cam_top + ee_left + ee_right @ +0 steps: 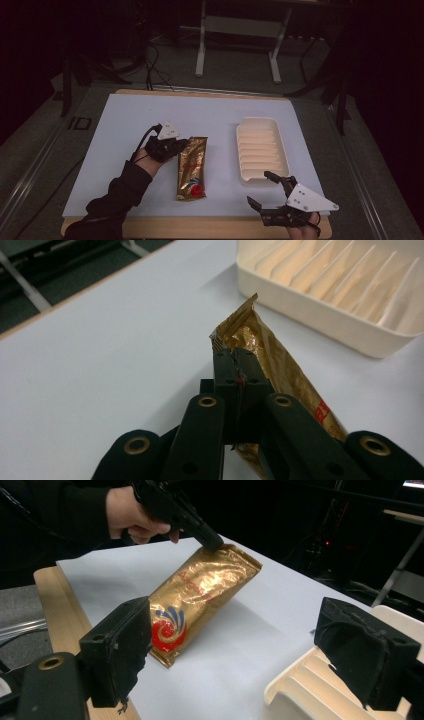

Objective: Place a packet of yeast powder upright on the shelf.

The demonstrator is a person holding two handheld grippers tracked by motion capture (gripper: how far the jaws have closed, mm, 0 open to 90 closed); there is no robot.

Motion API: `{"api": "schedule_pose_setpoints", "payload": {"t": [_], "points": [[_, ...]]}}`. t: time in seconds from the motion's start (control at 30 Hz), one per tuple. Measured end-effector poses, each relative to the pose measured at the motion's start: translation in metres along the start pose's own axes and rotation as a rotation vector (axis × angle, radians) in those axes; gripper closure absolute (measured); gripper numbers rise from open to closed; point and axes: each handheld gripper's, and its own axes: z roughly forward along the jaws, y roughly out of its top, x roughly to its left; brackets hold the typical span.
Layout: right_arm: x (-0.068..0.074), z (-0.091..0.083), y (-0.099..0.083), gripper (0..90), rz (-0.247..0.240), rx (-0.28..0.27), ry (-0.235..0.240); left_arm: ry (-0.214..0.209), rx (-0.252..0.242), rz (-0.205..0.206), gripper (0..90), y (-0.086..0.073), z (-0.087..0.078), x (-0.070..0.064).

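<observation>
Left claw (pixel 181 146) is clamped on the upper left corner of the gold packet (pixel 192 168), its jaws pinched together on the crimped foil seam; in the left gripper view (pixel 235 371) the packet's (pixel 280 370) corner stands lifted a little above the white bench top (pixel 130 130). That packet lies lengthwise near the middle of the bench, its red-and-blue emblem toward the near edge, its sealed top toward the far edge. In the right gripper view the packet (pixel 197 597) lies flat for most of its length.

Right claw (pixel 267 189) hovers over the near right corner of the bench with its jaws spread wide and nothing between them. It sits just off the near end of the cream ribbed tray (pixel 261 148), which lies on the right half of the bench, long side running from near to far, well apart from the packet. Bare bench surface lies between packet and tray, and nothing stands between them.

Beyond the far edge, on the floor, are the white legs of a frame (pixel 202 45) and some dark cables (pixel 152 65).
</observation>
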Motion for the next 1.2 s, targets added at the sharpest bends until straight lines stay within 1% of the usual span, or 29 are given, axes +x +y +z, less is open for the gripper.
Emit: {"api": "schedule_pose_setpoints", "payload": {"t": [0.03,0.07,0.13,0.17,0.2,0.27,0.3,0.37,0.53,0.57,0.63,0.67,0.7,0.73,0.77,0.8,0.83,0.9,0.93,1.0,1.07,1.1,1.2], "points": [[0.000,0.000,0.000,14.1,-0.002,-0.003,0.000,-0.007,-0.005,-0.003,90.0,0.001,-0.002,-0.002],[0.000,0.000,0.000,14.0,-0.003,0.001,0.001,-0.006,-0.012,0.005,90.0,0.002,-0.004,-0.004],[0.000,0.001,0.000,14.0,-0.004,0.005,-0.001,-0.006,-0.012,0.005,90.0,0.002,-0.004,-0.004],[0.000,0.001,0.000,13.9,-0.004,0.005,-0.001,-0.018,-0.016,0.020,90.0,0.005,-0.008,-0.008],[0.001,0.001,0.001,13.5,-0.008,0.014,-0.006,-0.017,-0.020,0.027,90.0,0.006,-0.011,-0.010],[0.001,0.000,0.003,13.6,-0.004,0.001,-0.009,-0.032,-0.034,0.036,90.0,0.009,-0.016,-0.017],[0.001,0.000,0.003,13.6,-0.004,0.001,-0.009,-0.032,-0.034,0.036,90.0,0.009,-0.016,-0.017],[0.001,-0.001,0.006,14.1,0.001,-0.005,-0.024,-0.045,-0.043,0.051,90.0,0.012,-0.021,-0.023],[-0.001,-0.001,0.008,15.1,0.005,0.003,-0.030,-0.054,-0.055,0.063,90.0,0.014,-0.025,-0.028],[-0.003,0.001,0.010,15.2,-0.007,0.016,-0.039,-0.065,-0.062,0.067,90.0,0.015,-0.028,-0.033],[-0.005,0.001,0.012,15.1,-0.010,0.013,-0.026,-0.074,-0.066,0.076,90.0,0.016,-0.031,-0.037],[-0.006,0.002,0.013,15.1,-0.013,0.014,-0.034,-0.080,-0.070,0.080,90.0,0.017,-0.033,-0.039],[-0.006,0.002,0.013,15.1,-0.013,0.014,-0.034,-0.080,-0.070,0.080,90.0,0.017,-0.033,-0.039],[-0.006,0.002,0.015,15.1,-0.015,0.025,-0.040,-0.080,-0.070,0.080,90.0,0.017,-0.033,-0.039],[-0.009,0.003,0.019,15.3,0.014,0.043,-0.018,-0.090,-0.074,0.090,90.0,0.018,-0.036,-0.045],[-0.010,0.004,0.021,14.8,0.028,0.057,-0.008,-0.102,-0.080,0.096,90.0,0.019,-0.038,-0.049],[-0.010,0.004,0.023,14.2,0.032,0.064,-0.005,-0.102,-0.080,0.104,90.0,0.019,-0.039,-0.051],[-0.011,0.005,0.026,12.8,0.033,0.056,-0.004,-0.098,-0.085,0.112,90.0,0.020,-0.040,-0.055],[-0.011,0.005,0.027,12.8,0.046,0.054,0.005,-0.100,-0.091,0.116,90.0,0.020,-0.041,-0.056],[-0.012,0.006,0.030,12.2,0.049,0.046,0.018,-0.099,-0.098,0.118,90.0,0.021,-0.042,-0.058],[-0.013,0.007,0.032,11.7,0.058,0.051,0.035,-0.120,-0.105,0.148,90.0,0.022,-0.043,-0.058],[-0.013,0.007,0.032,11.6,0.063,0.052,0.045,-0.124,-0.108,0.161,90.0,0.022,-0.044,-0.059],[-0.013,0.008,0.033,11.7,0.061,0.078,0.065,-0.140,-0.110,0.173,90.0,0.023,-0.047,-0.061]]}}
